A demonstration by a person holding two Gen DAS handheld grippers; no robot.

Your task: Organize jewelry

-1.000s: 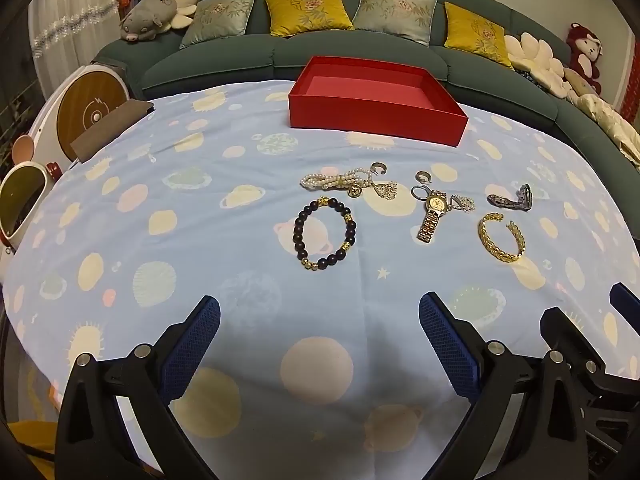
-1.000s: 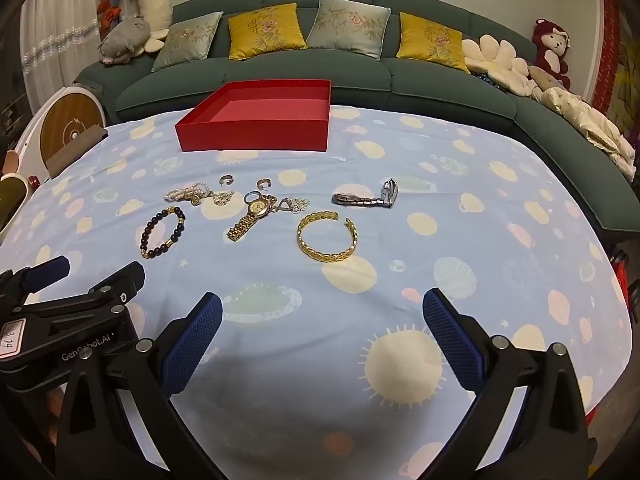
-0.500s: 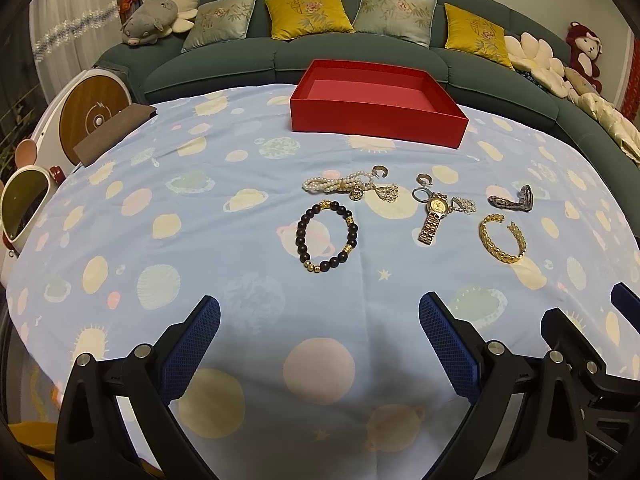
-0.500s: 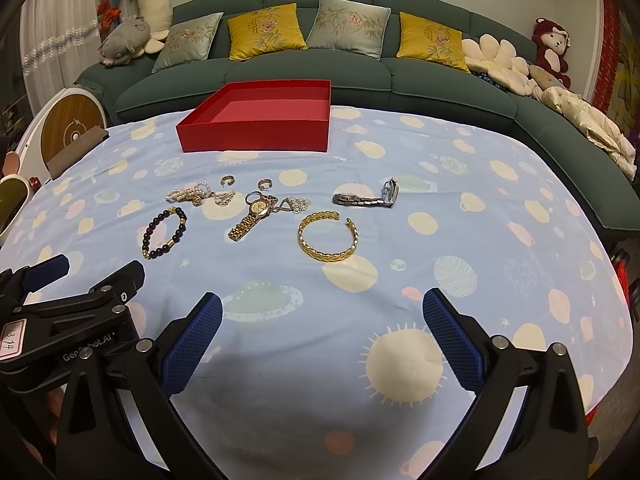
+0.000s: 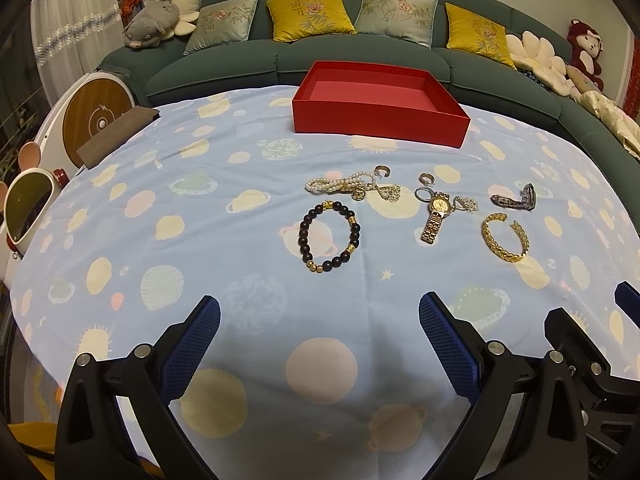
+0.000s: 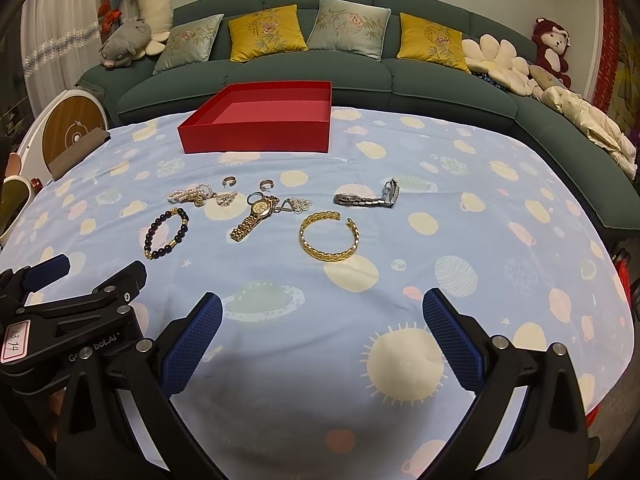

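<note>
Jewelry lies in a loose row on the planet-print cloth (image 5: pixel 200 248): a dark bead bracelet (image 5: pixel 330 237) (image 6: pixel 166 233), a pearl strand (image 5: pixel 340 185) (image 6: pixel 192 194), two small rings (image 5: pixel 383 170) (image 5: pixel 425 179), a gold watch (image 5: pixel 435 216) (image 6: pixel 254 217), a gold cuff bangle (image 5: pixel 505 237) (image 6: pixel 329 235) and a silver watch (image 5: pixel 514 197) (image 6: pixel 368 196). An empty red box (image 5: pixel 376 120) (image 6: pixel 256 136) stands beyond them. My left gripper (image 5: pixel 319 340) and right gripper (image 6: pixel 322 340) are both open, empty, and well short of the jewelry.
A green sofa (image 6: pixel 360 76) with cushions and plush toys curves behind the table. A white round device (image 5: pixel 96 120) with a brown pad stands at the left edge. The left gripper's body (image 6: pixel 72 308) shows at lower left in the right wrist view.
Both views have shifted slightly; the jewelry and box sit a little lower in the frames. Both grippers stay open and nothing on the cloth has moved.
</note>
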